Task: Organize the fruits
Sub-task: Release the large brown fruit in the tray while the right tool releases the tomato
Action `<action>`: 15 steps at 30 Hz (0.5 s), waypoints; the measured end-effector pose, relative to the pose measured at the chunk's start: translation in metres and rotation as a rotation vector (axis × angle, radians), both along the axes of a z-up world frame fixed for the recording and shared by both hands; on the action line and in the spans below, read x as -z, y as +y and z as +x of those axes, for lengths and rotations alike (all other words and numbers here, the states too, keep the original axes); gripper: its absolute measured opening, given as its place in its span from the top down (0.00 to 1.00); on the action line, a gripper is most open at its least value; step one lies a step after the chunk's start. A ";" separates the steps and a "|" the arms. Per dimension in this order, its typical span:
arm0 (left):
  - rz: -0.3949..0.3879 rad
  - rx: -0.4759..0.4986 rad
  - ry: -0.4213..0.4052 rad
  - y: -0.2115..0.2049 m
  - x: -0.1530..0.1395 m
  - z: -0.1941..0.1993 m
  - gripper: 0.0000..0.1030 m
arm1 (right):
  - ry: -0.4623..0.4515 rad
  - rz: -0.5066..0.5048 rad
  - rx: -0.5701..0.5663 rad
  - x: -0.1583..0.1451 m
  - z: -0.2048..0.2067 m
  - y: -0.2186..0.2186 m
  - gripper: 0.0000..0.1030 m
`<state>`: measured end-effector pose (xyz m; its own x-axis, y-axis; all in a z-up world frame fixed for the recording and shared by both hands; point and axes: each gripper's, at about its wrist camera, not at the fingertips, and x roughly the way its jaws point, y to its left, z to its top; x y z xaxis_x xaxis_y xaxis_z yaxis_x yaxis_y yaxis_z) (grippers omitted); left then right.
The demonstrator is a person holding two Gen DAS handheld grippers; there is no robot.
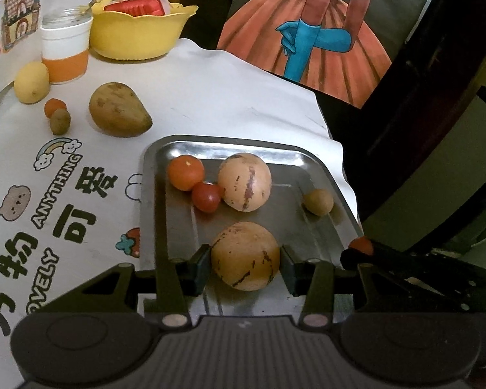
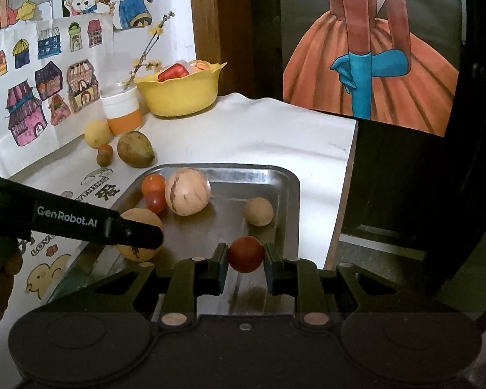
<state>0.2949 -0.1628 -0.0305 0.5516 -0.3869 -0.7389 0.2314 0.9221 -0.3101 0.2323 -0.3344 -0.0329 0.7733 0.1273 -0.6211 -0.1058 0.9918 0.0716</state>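
Left claw (image 1: pixel 245 267) clamped on a striped pepino melon (image 1: pixel 245 256), right claw (image 2: pixel 245 264) clamped on a red tomato (image 2: pixel 245 254), both over the near end of the steel tray (image 1: pixel 150 194). Already in the tray: second melon (image 1: pixel 244 181), two tomatoes, one small brown fruit. Left on the far tabletop (image 1: pixel 210 97): mango (image 1: pixel 118 110), lemon (image 1: pixel 31 81), two small fruits. Roughly halfway, by the look.

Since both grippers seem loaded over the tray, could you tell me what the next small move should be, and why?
Probably lower and open the right gripper: its red tomato hangs over bare metal tray, while the left gripper holds a striped melon beside it.
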 end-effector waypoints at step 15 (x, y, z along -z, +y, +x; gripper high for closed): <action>0.004 -0.029 0.002 0.009 0.005 0.005 0.52 | 0.021 -0.009 -0.006 0.011 0.015 0.008 0.76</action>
